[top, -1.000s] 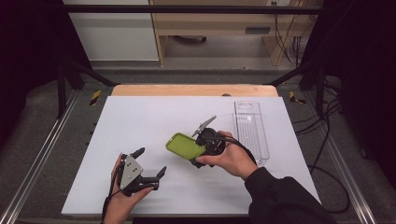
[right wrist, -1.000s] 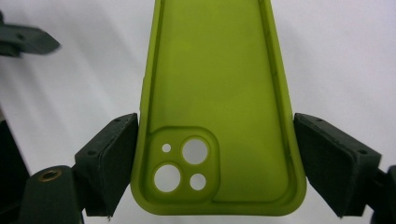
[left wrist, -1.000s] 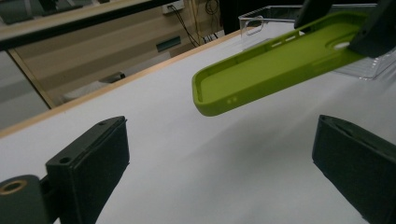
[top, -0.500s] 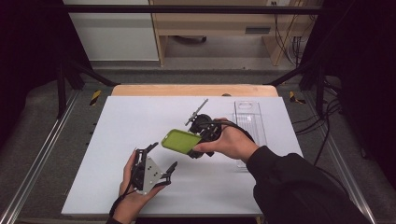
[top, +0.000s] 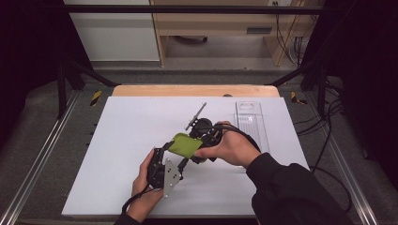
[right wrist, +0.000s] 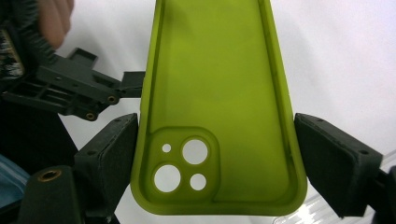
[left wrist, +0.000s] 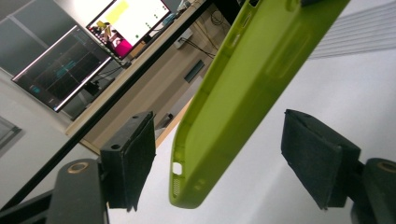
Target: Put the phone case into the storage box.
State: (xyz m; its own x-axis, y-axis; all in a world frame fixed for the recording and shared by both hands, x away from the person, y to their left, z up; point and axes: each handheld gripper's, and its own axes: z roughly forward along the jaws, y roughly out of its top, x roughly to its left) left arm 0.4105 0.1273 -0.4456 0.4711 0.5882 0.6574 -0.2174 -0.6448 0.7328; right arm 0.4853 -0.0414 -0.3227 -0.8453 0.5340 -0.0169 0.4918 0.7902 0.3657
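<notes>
A lime-green phone case (top: 185, 144) hangs above the white table, with my right gripper (top: 199, 143) shut on it. In the right gripper view the pads (right wrist: 109, 158) press both long edges of the case (right wrist: 215, 84) at its camera-hole end. My left gripper (top: 172, 156) has come in from the lower left. Its jaws straddle the case's other end (left wrist: 243, 93) and have just been closing. In the left gripper view both pads (left wrist: 133, 163) stand clear of the case, so the left gripper (left wrist: 224, 158) is open. One of its fingers (right wrist: 88, 93) reaches the case's edge in the right gripper view.
A clear plastic tray (top: 251, 124) lies on the white table top (top: 117, 140) just right of my right hand. A wooden strip (top: 195, 90) borders the far edge. Metal rails run along both sides. Monitors (left wrist: 93, 42) show behind in the left gripper view.
The left gripper has moved up and right from the table's front to the case, and its jaws have narrowed around the case's end. The right hand has lifted the case slightly.
</notes>
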